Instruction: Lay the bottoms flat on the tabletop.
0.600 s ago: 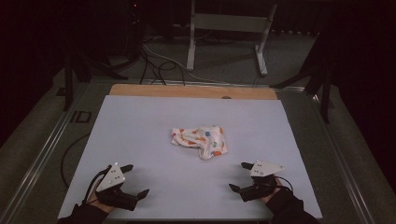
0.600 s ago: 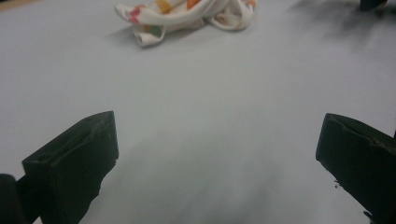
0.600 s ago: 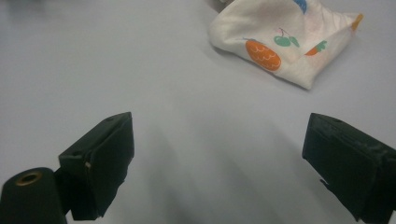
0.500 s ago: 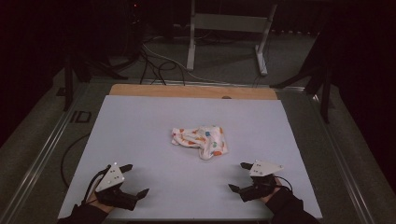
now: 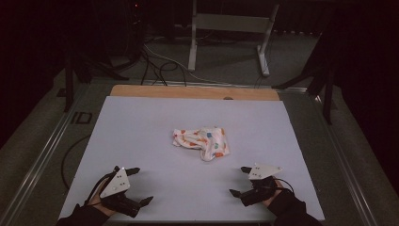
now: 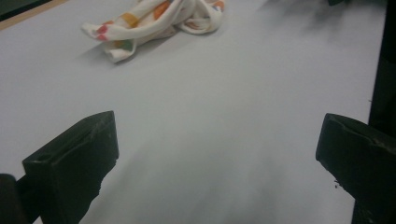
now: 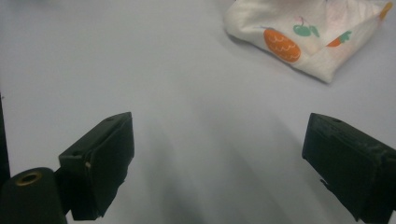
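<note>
A dark room is surrounding a pale grey-white table (image 5: pixel 141 136), whose far edge is showing a strip of bare wood (image 5: pixel 193 92). Beyond that edge, black cables (image 5: pixel 155 61) are trailing over the floor, and a light metal stand (image 5: pixel 226 28) is resting on its two feet. A metal rail (image 5: pixel 40 160) is running along the table's left side.

Near the middle of the table a crumpled white cloth (image 5: pixel 202 142) printed with orange, red and green shapes is lying bunched in loose folds. In the left gripper view the cloth (image 6: pixel 154 21) is sitting well ahead toward the top edge; in the right gripper view it (image 7: pixel 308 35) is lying at the upper right, with an orange pumpkin-like print facing up.

The left gripper (image 5: pixel 136 186) is resting at the near left of the table, its jaws standing wide apart and holding nothing. The right gripper (image 5: pixel 241 181) is sitting at the near right, its jaws likewise spread with bare table between them. Both are well apart from the cloth, and open tabletop is lying between each gripper and it.
</note>
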`<state>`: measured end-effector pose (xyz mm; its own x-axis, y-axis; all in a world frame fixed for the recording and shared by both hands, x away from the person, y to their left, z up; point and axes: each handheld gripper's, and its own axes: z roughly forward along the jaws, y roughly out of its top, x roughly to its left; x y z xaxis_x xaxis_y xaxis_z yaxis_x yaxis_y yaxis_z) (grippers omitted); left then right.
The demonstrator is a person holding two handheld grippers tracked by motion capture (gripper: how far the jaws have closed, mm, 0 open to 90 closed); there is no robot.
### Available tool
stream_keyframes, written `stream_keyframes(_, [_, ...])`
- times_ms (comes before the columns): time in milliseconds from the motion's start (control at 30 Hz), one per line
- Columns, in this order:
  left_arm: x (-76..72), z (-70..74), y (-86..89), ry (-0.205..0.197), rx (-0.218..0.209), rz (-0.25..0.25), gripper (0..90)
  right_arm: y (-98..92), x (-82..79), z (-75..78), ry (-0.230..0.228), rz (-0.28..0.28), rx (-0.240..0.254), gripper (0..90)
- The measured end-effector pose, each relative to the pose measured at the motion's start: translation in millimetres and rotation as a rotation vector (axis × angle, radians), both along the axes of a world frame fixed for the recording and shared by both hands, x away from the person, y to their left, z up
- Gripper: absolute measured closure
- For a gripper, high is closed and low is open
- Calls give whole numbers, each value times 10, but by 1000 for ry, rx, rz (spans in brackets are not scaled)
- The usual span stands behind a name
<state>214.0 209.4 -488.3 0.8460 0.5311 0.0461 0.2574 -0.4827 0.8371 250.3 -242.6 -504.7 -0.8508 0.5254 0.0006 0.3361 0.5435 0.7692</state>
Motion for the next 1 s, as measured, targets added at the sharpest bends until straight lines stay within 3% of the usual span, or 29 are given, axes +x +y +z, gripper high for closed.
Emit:
stream_keyframes(67, [-1,4,-26,3,5,-17,2,8,-8,2,10,-4,-2,93])
stream_keyframes(333, [-8,23,-125,22,3,-79,2,92,-66,64,70,71,-13,93])
stream_keyframes(600, [38,144,-204,35,-26,-126,2,96,-97,212,58,75,12,94])
stream_keyframes(700, [58,198,-225,35,-44,-137,2,89,-116,327,47,58,51,94])
stream_keyframes(1000, [122,395,-319,10,-61,-179,2,126,-89,582,4,44,50,95])
